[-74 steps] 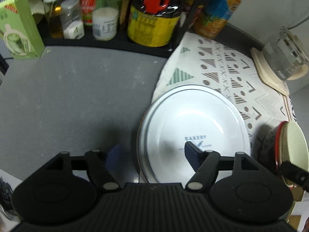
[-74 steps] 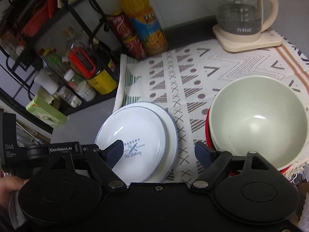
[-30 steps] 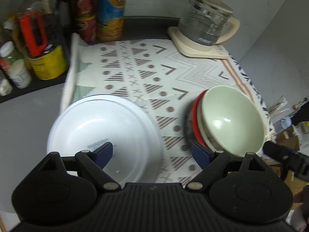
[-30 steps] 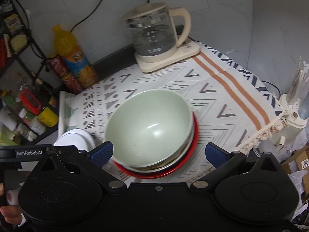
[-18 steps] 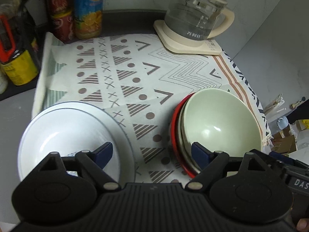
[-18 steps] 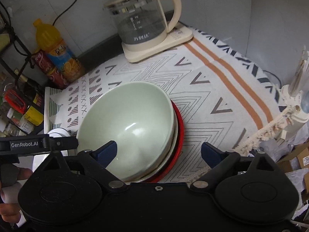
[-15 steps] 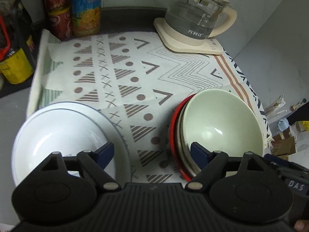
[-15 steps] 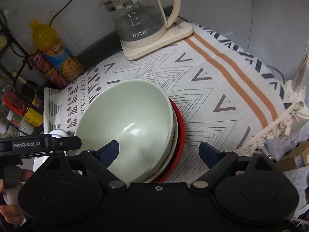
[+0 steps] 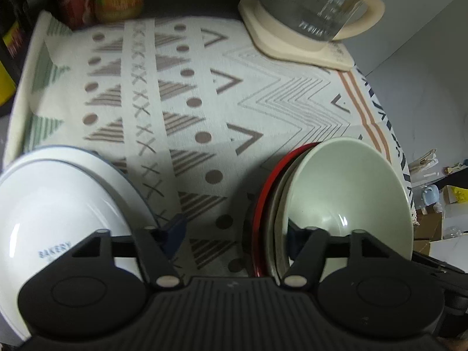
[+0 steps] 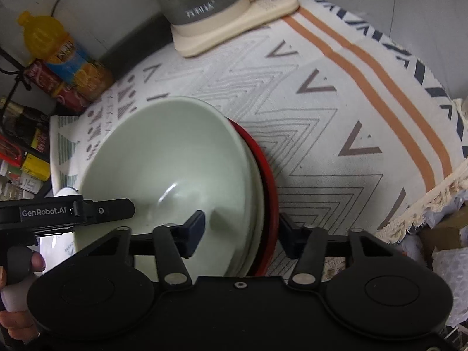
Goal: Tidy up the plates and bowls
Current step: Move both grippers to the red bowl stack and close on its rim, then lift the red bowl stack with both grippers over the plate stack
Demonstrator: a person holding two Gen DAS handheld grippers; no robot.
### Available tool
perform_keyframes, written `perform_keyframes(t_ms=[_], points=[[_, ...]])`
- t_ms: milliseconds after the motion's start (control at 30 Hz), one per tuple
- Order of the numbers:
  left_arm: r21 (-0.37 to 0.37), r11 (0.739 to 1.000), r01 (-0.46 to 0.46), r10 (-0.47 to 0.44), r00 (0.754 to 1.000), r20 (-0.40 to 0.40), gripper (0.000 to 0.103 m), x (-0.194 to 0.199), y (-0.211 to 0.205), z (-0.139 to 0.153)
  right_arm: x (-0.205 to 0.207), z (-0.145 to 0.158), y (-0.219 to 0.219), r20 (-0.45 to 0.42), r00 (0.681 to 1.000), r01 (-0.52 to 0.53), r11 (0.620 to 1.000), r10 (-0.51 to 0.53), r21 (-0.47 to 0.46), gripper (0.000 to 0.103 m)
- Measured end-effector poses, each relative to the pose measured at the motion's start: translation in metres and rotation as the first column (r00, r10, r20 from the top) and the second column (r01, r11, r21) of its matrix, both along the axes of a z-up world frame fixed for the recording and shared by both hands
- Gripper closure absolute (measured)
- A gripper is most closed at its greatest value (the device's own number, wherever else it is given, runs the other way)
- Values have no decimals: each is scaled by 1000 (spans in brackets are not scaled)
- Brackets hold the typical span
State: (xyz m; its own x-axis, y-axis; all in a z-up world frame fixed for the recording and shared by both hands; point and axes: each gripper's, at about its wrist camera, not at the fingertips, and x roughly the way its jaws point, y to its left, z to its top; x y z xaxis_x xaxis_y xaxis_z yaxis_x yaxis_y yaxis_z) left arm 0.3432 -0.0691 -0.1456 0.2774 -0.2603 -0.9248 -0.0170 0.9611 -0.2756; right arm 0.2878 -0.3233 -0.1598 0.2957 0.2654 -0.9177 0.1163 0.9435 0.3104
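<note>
Left of the kettle [image 9: 313, 8], on the patterned cloth [image 9: 204, 102], lie white plates [image 9: 58, 204], face up. Right of them the bowl stack [image 9: 345, 199] opens upward. The left gripper [image 9: 234, 234] and right gripper [image 10: 241, 231] straddle opposite rims, jaws closing, pads not visibly pressing.

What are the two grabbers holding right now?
Nothing is gripped yet. Both straddle the rim of the bowl stack, jaws closing: the right gripper on its right edge, the left gripper on its left edge.
</note>
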Motion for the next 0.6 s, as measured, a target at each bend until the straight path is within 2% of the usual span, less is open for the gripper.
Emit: perform_keyframes(t_ms=[67,300,367,433,600], points=[[-18,1000,-2,2,1000,-21,47,3,-2,-5,2,-5,-1,-25,1000,-7,1000,7,0,60],[-80,997,17,-22,998,-60,65,7,-6,-13,4,-5,-1,-41,999,-28,1000,28,11,60],[-99,995,31,-37,997,-67,75,7,-8,-15,3,-6,-4,-40,999,-21,1000,22,24,63],[-115,993,26,-35,996,-79,77,6,-8,-16,3,-6,-6,-45,999,-5,999,7,40,66],[-89,996,28,-33,997,-64,77,3,-8,-14,-2,0,-3,-25,1000,-9,999,11,50,69]])
